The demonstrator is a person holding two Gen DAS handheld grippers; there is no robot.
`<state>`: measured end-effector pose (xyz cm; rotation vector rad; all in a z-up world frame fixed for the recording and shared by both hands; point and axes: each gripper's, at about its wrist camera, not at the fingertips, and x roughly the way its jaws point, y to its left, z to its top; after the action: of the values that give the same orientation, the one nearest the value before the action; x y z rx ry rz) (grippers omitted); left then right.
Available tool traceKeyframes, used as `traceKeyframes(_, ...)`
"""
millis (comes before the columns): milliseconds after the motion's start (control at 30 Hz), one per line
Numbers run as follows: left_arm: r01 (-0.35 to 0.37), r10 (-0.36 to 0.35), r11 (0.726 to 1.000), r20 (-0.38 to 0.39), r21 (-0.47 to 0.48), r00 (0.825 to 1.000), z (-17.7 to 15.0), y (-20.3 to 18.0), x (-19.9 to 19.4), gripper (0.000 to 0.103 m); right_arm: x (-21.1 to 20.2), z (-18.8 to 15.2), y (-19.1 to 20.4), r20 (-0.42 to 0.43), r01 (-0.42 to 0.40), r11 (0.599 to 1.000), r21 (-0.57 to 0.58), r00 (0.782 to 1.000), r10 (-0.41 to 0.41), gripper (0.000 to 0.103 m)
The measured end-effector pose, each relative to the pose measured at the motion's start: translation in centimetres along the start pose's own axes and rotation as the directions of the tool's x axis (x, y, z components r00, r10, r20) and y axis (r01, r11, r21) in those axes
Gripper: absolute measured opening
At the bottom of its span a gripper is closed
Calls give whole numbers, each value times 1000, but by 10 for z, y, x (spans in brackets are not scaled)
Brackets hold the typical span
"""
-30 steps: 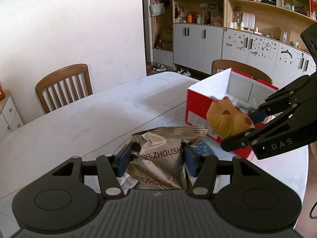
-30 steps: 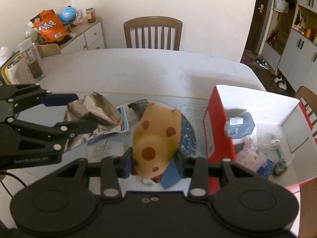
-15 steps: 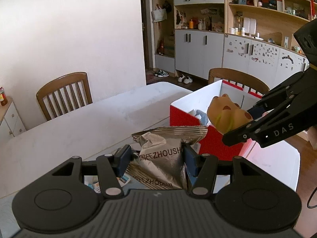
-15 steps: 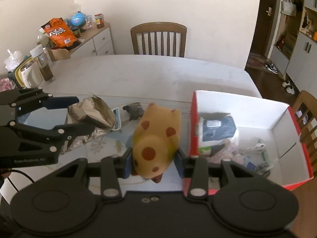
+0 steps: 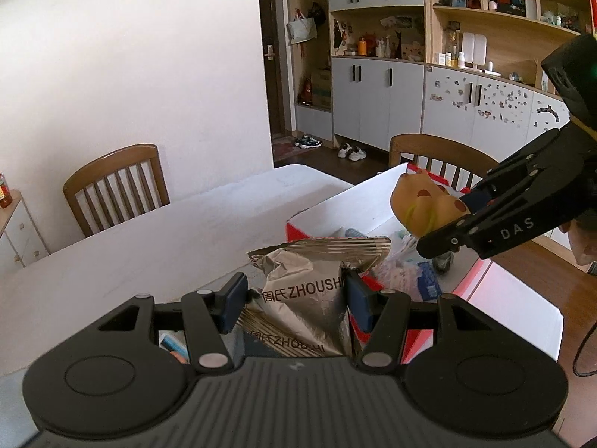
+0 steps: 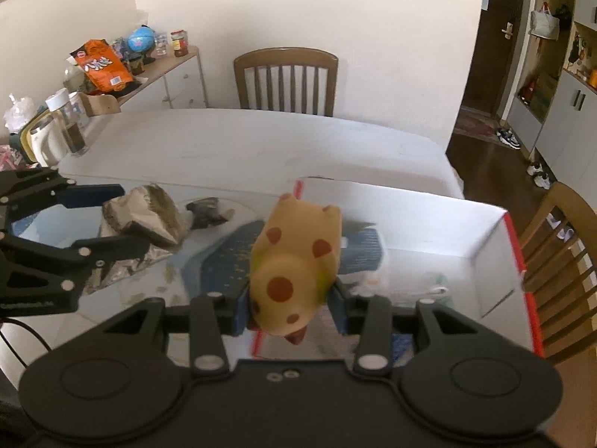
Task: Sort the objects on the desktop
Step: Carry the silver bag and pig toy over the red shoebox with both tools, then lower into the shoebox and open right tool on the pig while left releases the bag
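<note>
We are viewing a wooden chair [image 6: 286, 78] standing behind the white table [image 6: 238, 142], beside a cluttered sideboard [image 6: 164, 78].

A yellow-tan toy pig [image 6: 294, 261] carries reddish-brown spots. The crumpled snack bag [image 5: 309, 291] is silver with dark lettering. The box [image 6: 485, 231] is red outside, white inside. Both black grippers have blue finger pads [image 5: 233, 300].

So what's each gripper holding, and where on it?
Left gripper pinches the foil bag across its middle; right gripper clamps the spotted toy by its sides.
</note>
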<state>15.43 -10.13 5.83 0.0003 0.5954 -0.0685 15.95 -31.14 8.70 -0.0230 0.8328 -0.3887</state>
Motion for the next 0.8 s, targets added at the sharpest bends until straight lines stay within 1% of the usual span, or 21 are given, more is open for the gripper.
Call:
traceKeyframes(433, 31, -30, 996, -10, 80, 999, 38, -44, 41, 56, 8, -5, -65, -11, 71, 997, 20, 997, -71, 42)
traceKeyframes(567, 52, -50, 995, -23, 84, 998, 46, -49, 55, 56, 11, -6, -81, -20, 90, 996, 22, 996, -90, 42)
traceKeyframes(700, 74, -70, 991, -38, 115, 997, 54, -59, 70, 56, 13, -7, -96, -30, 111, 994, 27, 993, -110, 42)
traceKeyframes(800, 109, -101, 987, -72, 115, 992, 60, -66, 87, 56, 18, -8, -107, -45, 125, 992, 34, 991, -123, 42)
